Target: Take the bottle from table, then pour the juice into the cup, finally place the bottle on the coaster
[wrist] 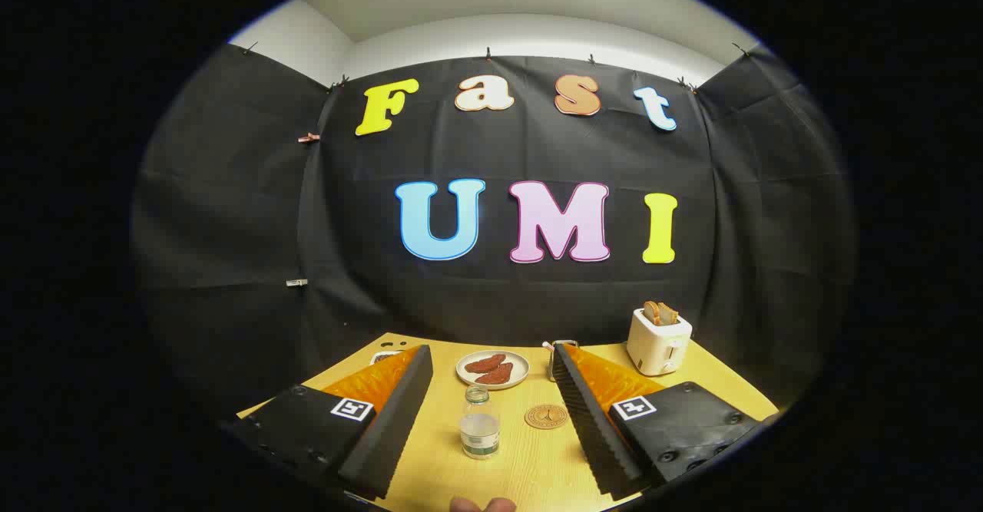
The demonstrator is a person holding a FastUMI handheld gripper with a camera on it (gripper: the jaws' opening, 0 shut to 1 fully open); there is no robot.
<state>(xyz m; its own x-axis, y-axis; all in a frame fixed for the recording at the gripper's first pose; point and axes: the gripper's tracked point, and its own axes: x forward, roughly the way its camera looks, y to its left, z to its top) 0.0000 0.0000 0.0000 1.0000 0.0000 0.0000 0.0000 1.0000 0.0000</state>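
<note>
A small clear bottle (480, 424) with pale liquid in its lower half stands upright on the wooden table (530, 466), between my two fingers and a little ahead of them. My gripper (491, 420) is open, its fingers wide apart on either side of the bottle without touching it. A round brown coaster (546, 417) lies flat just right of the bottle, close to the right finger. A clear cup (559, 358) with a handle stands beyond the coaster, partly hidden behind the right finger's tip.
A white plate (493, 368) with two reddish pieces of food sits beyond the bottle. A white toaster (659, 341) with toast stands at the table's far right. A small item (384, 356) peeks out past the left finger. A fingertip (482, 505) shows at the near edge.
</note>
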